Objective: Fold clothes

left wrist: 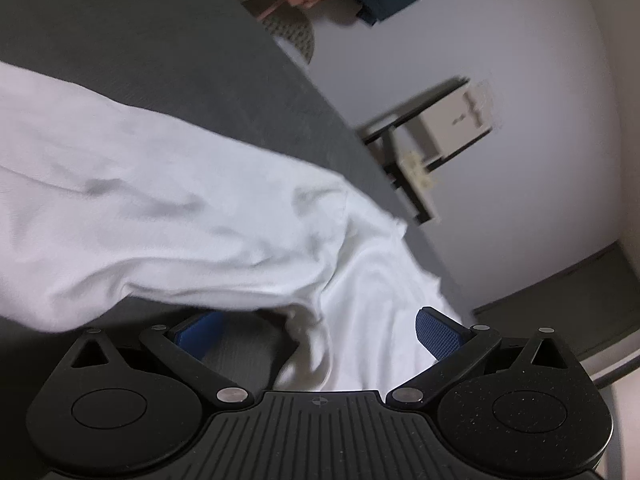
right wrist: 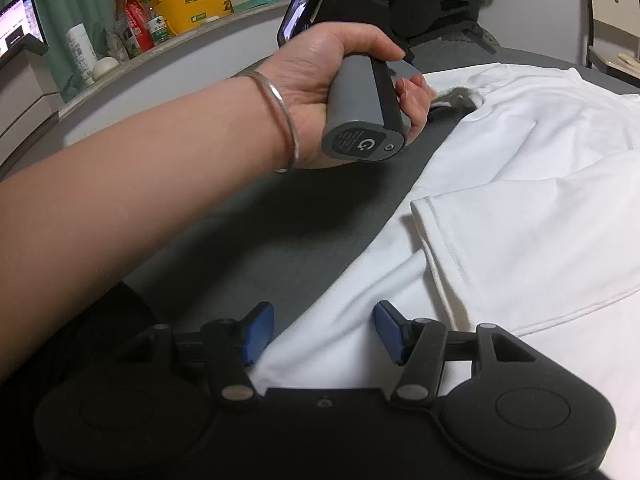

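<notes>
A white T-shirt [right wrist: 520, 208] lies on a dark grey surface [right wrist: 248, 240]. In the right wrist view my right gripper [right wrist: 324, 332] is open, its blue pads on either side of the shirt's near edge. The left hand holds the other gripper's grey handle [right wrist: 360, 108] over the shirt's far left edge. In the left wrist view the shirt [left wrist: 160, 208] is bunched and folded over, and my left gripper [left wrist: 316, 332] is open with white cloth lying between its blue pads.
A shelf [right wrist: 168, 36] with a yellow box [right wrist: 196, 0], bottles and bags runs along the back left. A laptop screen [right wrist: 20, 20] is at far left. A wooden chair [right wrist: 612, 12] stands back right. A pale floor and white box [left wrist: 456, 120] lie beyond the surface edge.
</notes>
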### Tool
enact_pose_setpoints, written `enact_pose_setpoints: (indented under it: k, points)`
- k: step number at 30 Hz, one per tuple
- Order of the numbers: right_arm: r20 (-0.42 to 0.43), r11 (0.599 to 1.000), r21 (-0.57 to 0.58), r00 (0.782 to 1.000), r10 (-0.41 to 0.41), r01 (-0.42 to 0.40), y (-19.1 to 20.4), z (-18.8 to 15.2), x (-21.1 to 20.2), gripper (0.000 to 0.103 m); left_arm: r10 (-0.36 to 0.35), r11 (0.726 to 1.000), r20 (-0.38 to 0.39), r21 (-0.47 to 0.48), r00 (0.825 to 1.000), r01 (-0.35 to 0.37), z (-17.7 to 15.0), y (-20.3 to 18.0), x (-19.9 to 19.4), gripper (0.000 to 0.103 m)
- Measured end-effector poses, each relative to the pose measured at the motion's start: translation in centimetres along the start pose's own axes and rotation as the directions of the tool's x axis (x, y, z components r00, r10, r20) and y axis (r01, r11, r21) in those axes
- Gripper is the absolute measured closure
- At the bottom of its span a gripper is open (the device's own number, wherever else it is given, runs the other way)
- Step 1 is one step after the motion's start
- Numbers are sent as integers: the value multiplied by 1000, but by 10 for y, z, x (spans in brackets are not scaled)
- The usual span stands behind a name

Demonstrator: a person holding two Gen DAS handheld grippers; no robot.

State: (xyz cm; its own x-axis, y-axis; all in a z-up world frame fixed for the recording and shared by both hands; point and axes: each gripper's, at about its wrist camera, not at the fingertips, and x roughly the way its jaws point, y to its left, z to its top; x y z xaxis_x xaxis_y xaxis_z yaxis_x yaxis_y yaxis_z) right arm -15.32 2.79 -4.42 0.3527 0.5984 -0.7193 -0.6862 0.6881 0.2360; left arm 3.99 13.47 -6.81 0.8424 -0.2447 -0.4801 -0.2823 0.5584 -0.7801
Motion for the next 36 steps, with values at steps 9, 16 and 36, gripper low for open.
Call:
enact_pose_setpoints:
  k: [9, 16, 36]
  points:
    - [5, 1000, 4, 1000, -17, 17, -1, -1, -3, 48, 57, 998, 58, 6, 997, -58, 11, 11, 8, 59]
    - [8, 998, -41, 999, -36, 37, 5, 0, 0, 59, 117, 993, 115, 1, 986, -118, 20, 24, 10, 98]
    - [-94, 993, -84, 993, 76, -84, -20, -7, -21, 60, 198, 974, 117, 91, 973, -209, 71, 20, 1, 97]
